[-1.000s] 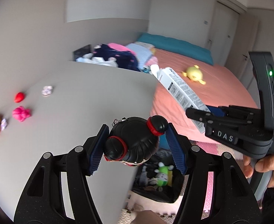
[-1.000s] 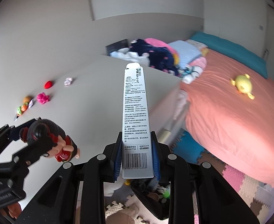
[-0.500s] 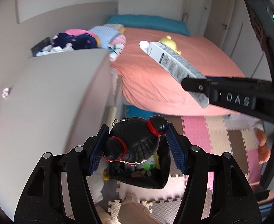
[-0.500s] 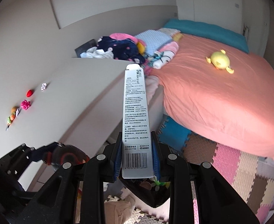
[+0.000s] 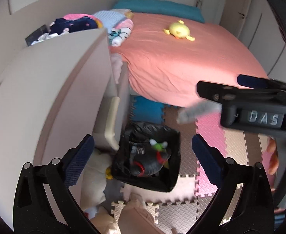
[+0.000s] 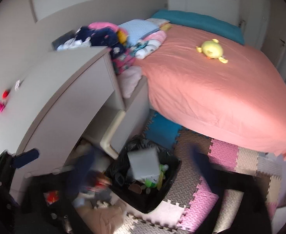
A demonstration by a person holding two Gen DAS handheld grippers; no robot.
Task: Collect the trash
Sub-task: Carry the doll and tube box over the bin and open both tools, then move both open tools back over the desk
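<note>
Now we release over the black-lined bin [image 5: 174,136]. On the left, our left gripper [image 5: 143,146] is opening, fingers spread, nothing between them; the black-haired doll [image 5: 148,165], pinched a second ago, lies in the bin. Right gripper [image 6: 143,167] likewise is opening: the long white printed box [image 6: 143,163] drops there. Best hold both hands steady above the rim.

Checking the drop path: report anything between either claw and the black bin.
Nothing visible does. The left claw and right claw, jaws opening and empty, hang over the bin; the doll lies inside, and the white box is at its mouth.
</note>
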